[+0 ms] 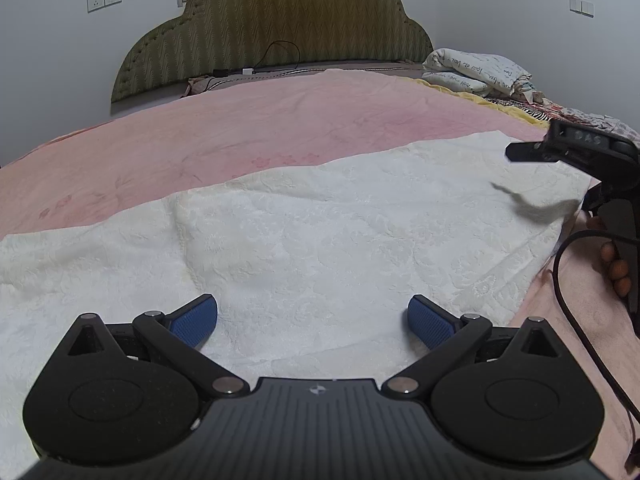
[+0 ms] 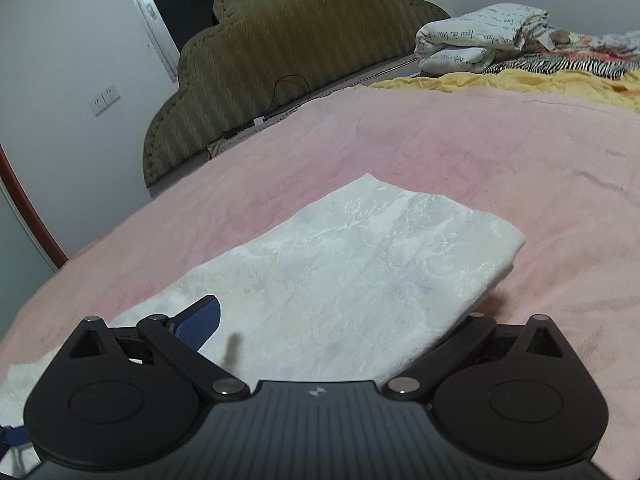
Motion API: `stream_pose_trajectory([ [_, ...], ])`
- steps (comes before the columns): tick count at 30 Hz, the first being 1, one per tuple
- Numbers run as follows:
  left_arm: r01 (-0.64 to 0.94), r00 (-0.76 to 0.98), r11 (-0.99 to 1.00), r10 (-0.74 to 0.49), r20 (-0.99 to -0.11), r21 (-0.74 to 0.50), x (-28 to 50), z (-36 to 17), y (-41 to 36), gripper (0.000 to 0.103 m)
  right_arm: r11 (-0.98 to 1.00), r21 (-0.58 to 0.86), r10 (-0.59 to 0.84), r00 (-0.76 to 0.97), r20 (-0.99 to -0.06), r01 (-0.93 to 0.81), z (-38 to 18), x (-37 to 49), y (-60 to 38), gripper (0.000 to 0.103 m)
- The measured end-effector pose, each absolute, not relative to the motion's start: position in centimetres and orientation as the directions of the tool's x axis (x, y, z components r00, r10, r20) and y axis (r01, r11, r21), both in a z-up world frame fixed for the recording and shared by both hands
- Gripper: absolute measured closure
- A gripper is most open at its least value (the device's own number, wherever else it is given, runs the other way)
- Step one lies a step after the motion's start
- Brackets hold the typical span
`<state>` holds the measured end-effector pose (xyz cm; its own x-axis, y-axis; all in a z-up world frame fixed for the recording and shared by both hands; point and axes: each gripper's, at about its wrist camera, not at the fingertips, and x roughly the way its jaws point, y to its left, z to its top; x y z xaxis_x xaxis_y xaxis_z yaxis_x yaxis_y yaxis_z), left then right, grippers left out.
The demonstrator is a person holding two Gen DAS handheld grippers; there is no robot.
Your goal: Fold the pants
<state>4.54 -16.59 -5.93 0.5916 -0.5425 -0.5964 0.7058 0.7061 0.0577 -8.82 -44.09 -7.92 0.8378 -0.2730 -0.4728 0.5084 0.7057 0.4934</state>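
White textured pants (image 1: 320, 232) lie flat across the pink bedspread (image 1: 240, 128). My left gripper (image 1: 312, 320) is open just above the near part of the cloth, both blue pads (image 1: 196, 318) showing, empty. The right gripper's body (image 1: 592, 152) shows at the right edge over the pants' end. In the right wrist view the pants (image 2: 340, 272) run away to a squared end. My right gripper (image 2: 320, 324) is open; the left blue pad (image 2: 200, 320) lies on top of the cloth and the right finger is hidden under the cloth's edge.
A green padded headboard (image 1: 272, 28) stands at the far end. Folded printed bedding (image 2: 476, 36) and yellow and striped blankets (image 2: 540, 76) lie at the far right. A black cable (image 1: 560, 280) hangs by the right hand.
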Motion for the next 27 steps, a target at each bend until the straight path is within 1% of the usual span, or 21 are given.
stream_pose_trajectory([
  [1,0.706,0.592,0.706,-0.543,-0.596,0.058,4.6,-5.9,-16.6,0.000,0.688,0.536,-0.260,0.856,-0.447,0.489,-8.2,-9.4,-44.5,0.000],
  [3,0.706,0.591,0.706,-0.543,-0.596,0.058,4.6,-5.9,-16.6,0.000,0.633,0.645,-0.238,0.901,-0.363,0.427,-8.8,-10.8,-45.8,0.000],
  [4,0.705,0.592,0.706,-0.543,-0.596,0.057,4.5,-6.0,-16.6,0.000,0.624,0.664,-0.237,0.909,-0.342,0.412,-8.8,-11.1,-45.9,0.000],
  [5,0.706,0.592,0.706,-0.543,-0.596,0.057,4.5,-6.0,-16.6,0.000,0.625,0.663,-0.236,0.910,-0.342,0.411,-8.8,-11.1,-45.9,0.000],
  [8,0.706,0.591,0.706,-0.543,-0.596,0.057,4.5,-5.9,-16.6,0.000,0.634,0.633,-0.244,0.891,-0.382,0.445,-8.4,-10.4,-45.7,0.000],
  [12,0.706,0.591,0.706,-0.543,-0.597,0.056,4.5,-5.9,-16.6,0.000,0.611,0.644,-0.261,0.886,-0.384,0.459,-8.3,-9.9,-46.3,0.000],
  [13,0.706,0.591,0.706,-0.543,-0.597,0.056,4.5,-6.0,-16.6,0.000,0.614,0.636,-0.259,0.881,-0.396,0.467,-8.1,-9.7,-46.4,0.002],
  [15,0.705,0.591,0.707,-0.543,-0.597,0.056,4.5,-6.0,-16.6,0.000,0.608,0.603,-0.283,0.851,-0.443,0.516,-8.0,-9.4,-46.7,0.025],
  [16,0.706,0.591,0.706,-0.543,-0.597,0.056,4.6,-6.0,-16.6,0.000,0.588,0.597,-0.295,0.832,-0.470,0.545,-8.2,-9.4,-47.0,0.054],
  [17,0.705,0.591,0.707,-0.543,-0.597,0.055,4.6,-6.1,-16.6,0.000,0.561,0.611,-0.298,0.825,-0.481,0.559,-8.5,-9.6,-47.5,0.073],
  [19,0.705,0.591,0.707,-0.543,-0.597,0.055,4.6,-6.0,-16.5,0.000,0.511,0.677,-0.266,0.846,-0.462,0.530,-9.2,-10.4,-48.5,0.080],
  [20,0.705,0.591,0.707,-0.543,-0.597,0.055,4.6,-6.0,-16.5,0.000,0.506,0.684,-0.262,0.850,-0.458,0.525,-9.3,-10.6,-48.6,0.084],
  [21,0.705,0.591,0.707,-0.543,-0.597,0.055,4.6,-6.0,-16.5,0.000,0.512,0.680,-0.264,0.850,-0.456,0.525,-9.2,-10.7,-48.5,0.084],
  [23,0.702,0.596,0.710,-0.544,-0.591,0.055,4.5,-6.0,-16.4,0.000,0.564,0.630,-0.289,0.842,-0.455,0.534,-8.5,-10.5,-47.8,0.087],
  [25,0.686,0.613,0.726,-0.539,-0.577,0.050,4.5,-5.8,-16.2,0.003,0.634,0.557,-0.320,0.838,-0.442,0.536,-7.3,-10.0,-46.7,0.089],
  [27,0.685,0.612,0.729,-0.563,-0.556,0.016,4.5,-5.3,-15.6,0.005,0.719,0.447,-0.353,0.834,-0.424,0.532,-5.8,-9.3,-45.3,0.090],
])
